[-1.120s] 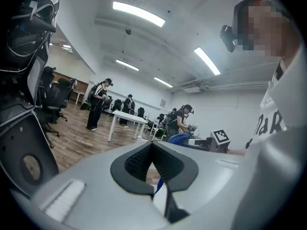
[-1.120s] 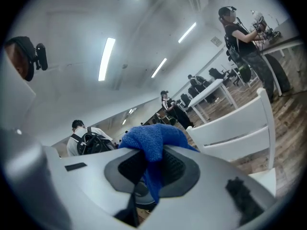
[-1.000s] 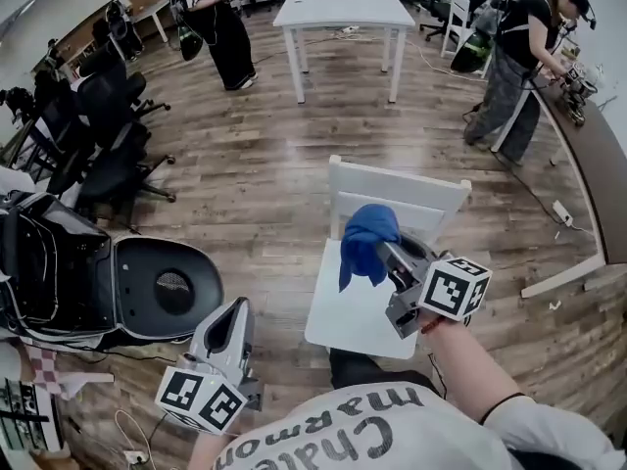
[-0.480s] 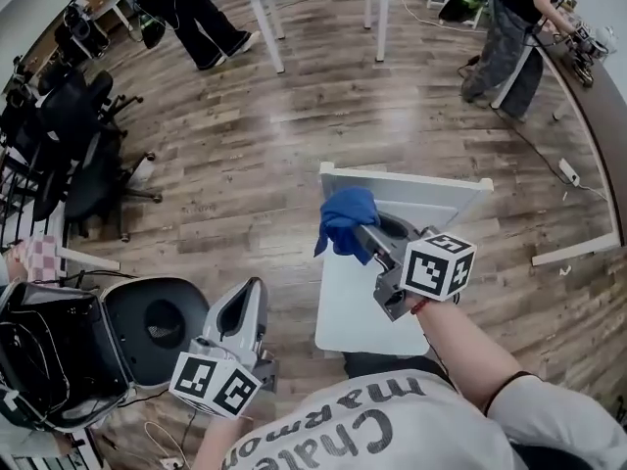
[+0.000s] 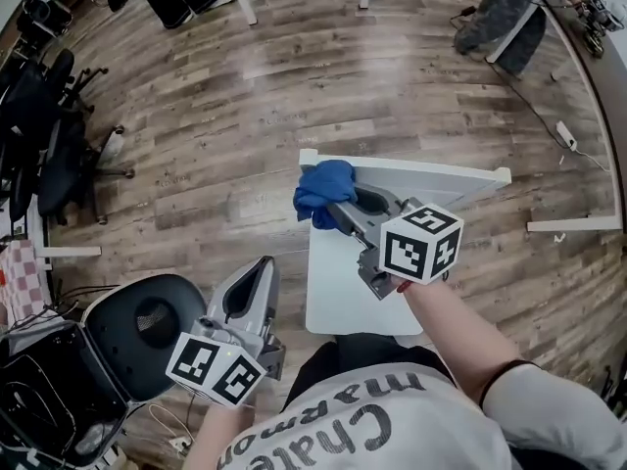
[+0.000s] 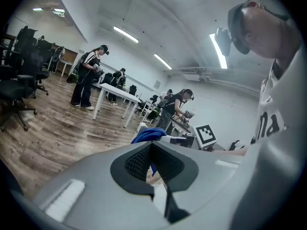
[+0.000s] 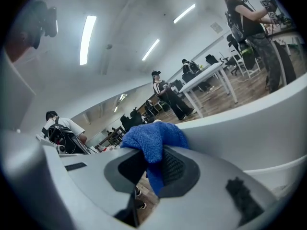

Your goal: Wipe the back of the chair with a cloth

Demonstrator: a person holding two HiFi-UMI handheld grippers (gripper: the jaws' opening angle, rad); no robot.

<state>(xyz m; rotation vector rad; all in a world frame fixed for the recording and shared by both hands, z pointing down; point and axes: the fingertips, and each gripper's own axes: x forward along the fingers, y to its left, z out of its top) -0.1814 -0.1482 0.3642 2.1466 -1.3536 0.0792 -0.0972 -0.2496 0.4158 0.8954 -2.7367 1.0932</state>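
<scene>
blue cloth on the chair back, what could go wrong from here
The blue cloth sits at the left end of the chair back, so a stroke may slip off. The right gripper pinches only a fold; it might tug free. The left gripper isn't steadying the chair, which could shift.

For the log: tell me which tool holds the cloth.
The right tool, jaws clamped on the blue cloth at the white chair's backrest. The left tool hangs low beside the seat, holding nothing.
</scene>
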